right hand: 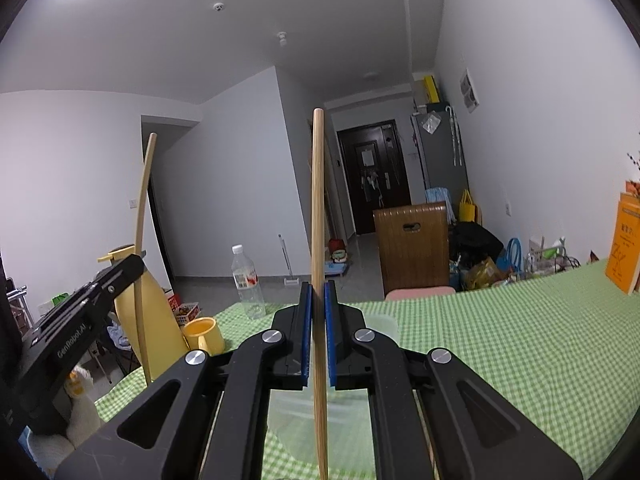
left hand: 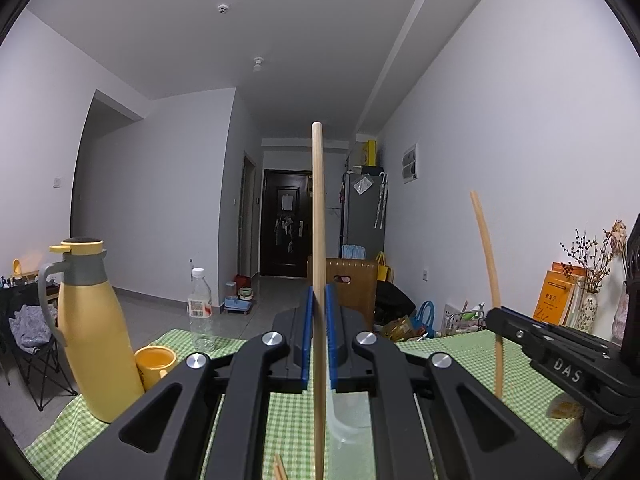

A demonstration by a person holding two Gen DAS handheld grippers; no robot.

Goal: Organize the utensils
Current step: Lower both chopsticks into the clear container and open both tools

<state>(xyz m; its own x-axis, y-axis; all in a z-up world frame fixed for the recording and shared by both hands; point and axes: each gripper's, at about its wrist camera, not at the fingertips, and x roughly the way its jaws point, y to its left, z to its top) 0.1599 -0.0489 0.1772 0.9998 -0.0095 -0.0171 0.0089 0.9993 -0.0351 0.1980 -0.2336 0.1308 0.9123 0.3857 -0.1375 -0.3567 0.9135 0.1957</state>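
**Two Claws, One Chopstick Apiece, Above the Checked Counter**

While both cameras look level down the room toward a dark door, each claw is clenched on a single wooden chopstick standing nearly upright. The left claw (left hand: 318,332) pinches its chopstick (left hand: 318,208) between blue pads (left hand: 306,332), the stick rising well above the fingertips and running down below them. The right claw (right hand: 318,332) grips its own chopstick (right hand: 318,200) the same way, its upper end far above the pads.

Beneath both claws lies the counter (right hand: 500,352), covered in green checked cloth, with a pale translucent container (right hand: 380,326) just under and ahead of the right claw. To the left of the left claw stand a yellow thermos jug (left hand: 94,332) and a yellow mug (left hand: 155,364) touching or nearly touching it, with a clear plastic bottle (left hand: 200,312) farther ahead. More chopstick tips (left hand: 279,468) peek in below the left claw.
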